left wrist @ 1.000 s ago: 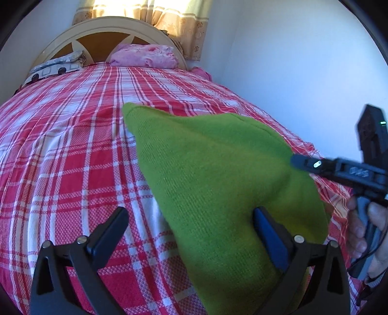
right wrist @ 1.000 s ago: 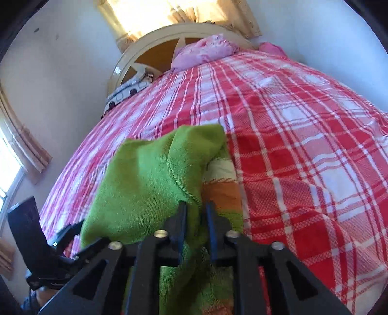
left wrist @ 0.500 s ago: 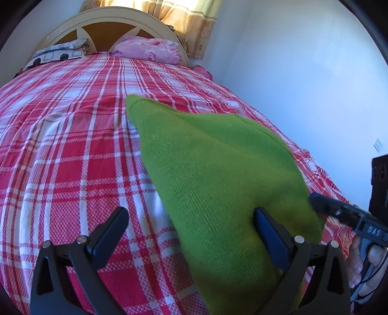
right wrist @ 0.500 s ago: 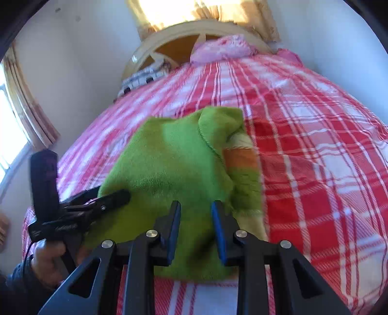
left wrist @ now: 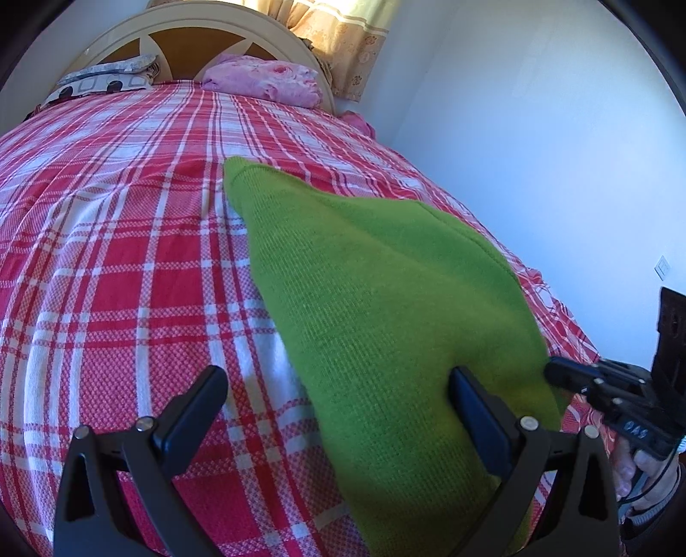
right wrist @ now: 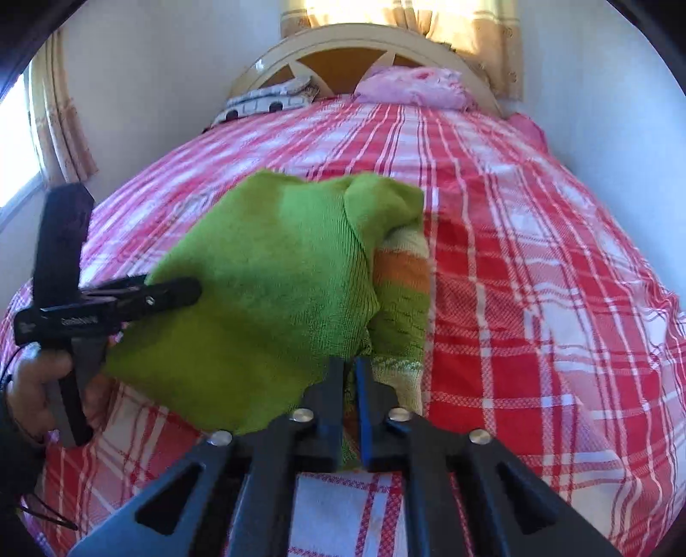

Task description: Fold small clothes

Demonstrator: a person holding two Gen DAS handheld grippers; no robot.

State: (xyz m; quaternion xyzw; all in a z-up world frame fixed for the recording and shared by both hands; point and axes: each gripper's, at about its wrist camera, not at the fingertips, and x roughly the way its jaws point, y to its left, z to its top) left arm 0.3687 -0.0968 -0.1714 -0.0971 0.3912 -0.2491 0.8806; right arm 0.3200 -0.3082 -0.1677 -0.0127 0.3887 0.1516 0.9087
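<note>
A: Any containers here?

B: No boxes or baskets as such. The bed [left wrist: 128, 278] carries everything: a red-and-white checked cover, and on it one green knit [left wrist: 386, 308] lying toward the near edge, on the wall side of the bed.

A: How many of each thing?

B: One knit, green on top with an orange, pale and green striped part [right wrist: 403, 274] showing along its right edge in the right wrist view. Two pillows at the head: a pink one [left wrist: 266, 81] and a white one with dark spots [left wrist: 103, 81]. One arched headboard [left wrist: 193, 34]. Curtains [left wrist: 343, 47] behind it. Two grippers, each in a hand.

A: The left gripper [left wrist: 334, 402]?

B: Its jaws stand wide apart. The right finger [left wrist: 476, 411] lies against the green cloth; the left finger [left wrist: 193, 407] is over the bare cover. Nothing is pinched between them. The right wrist view shows it [right wrist: 180, 291] from the side, resting at the knit's left edge, with the hand [right wrist: 38, 385] around its handle.

A: And the right gripper [right wrist: 349, 385]?

B: Jaws brought together on the knit's near edge; green cloth sits in the narrow slit between the pads. The left wrist view shows it [left wrist: 557, 375] at the knit's right corner.
</note>
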